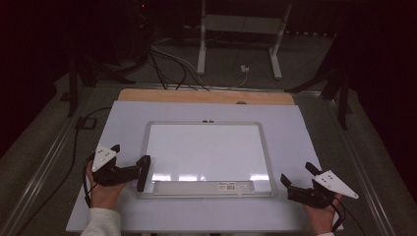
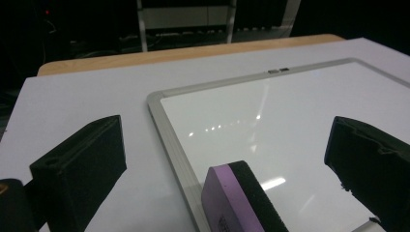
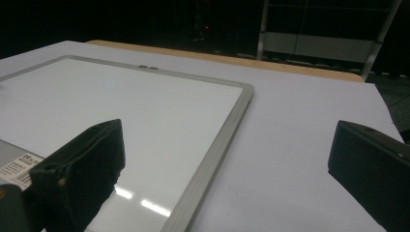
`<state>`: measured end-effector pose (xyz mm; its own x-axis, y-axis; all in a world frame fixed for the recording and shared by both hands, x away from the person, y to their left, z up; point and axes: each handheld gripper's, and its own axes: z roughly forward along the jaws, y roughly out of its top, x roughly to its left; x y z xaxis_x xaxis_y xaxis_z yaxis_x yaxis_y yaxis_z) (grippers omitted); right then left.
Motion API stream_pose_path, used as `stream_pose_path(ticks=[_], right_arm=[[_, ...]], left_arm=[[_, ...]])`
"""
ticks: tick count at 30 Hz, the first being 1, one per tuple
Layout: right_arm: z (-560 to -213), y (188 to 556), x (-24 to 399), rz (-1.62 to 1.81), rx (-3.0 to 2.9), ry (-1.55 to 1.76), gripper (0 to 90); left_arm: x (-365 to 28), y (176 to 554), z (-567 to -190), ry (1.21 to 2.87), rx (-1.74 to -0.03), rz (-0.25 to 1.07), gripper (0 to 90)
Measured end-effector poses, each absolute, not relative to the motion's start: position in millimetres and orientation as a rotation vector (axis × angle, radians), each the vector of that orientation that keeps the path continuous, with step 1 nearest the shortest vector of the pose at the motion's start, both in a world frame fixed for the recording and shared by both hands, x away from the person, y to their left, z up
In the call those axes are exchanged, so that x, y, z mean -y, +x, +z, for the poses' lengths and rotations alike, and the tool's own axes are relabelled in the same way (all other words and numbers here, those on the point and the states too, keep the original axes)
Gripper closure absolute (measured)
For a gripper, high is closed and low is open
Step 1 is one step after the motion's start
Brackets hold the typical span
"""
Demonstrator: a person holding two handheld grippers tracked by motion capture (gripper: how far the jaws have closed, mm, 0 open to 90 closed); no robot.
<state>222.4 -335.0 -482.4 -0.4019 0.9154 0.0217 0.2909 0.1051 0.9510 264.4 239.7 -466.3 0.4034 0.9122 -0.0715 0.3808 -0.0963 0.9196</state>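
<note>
Lying flat at the middle of a pale sheet on the table is a whiteboard with a grey frame; a grey tray strip with a small label runs along its near edge. Beyond the table, white stand legs and loose cables sit on the dark floor. Left gripper: jaws wide apart, holding nothing, straddling the board's near-left corner. Between them in the left gripper view stands a purple-and-black eraser, its lower part cut off. Right gripper: jaws apart, empty, beside the board's right edge over bare sheet. Label print unreadable.
</note>
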Motion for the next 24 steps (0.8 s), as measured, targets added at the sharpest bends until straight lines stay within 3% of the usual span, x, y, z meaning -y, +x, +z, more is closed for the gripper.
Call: stream_pose_path(ticks=[24], right_arm=[[-485.2, 226.5, 335.5, 1.308, -1.806, 1.195, 0.2]], left_arm=[[-253.9, 246.9, -469.5, 1.627, -1.119, 0.759, 0.5]])
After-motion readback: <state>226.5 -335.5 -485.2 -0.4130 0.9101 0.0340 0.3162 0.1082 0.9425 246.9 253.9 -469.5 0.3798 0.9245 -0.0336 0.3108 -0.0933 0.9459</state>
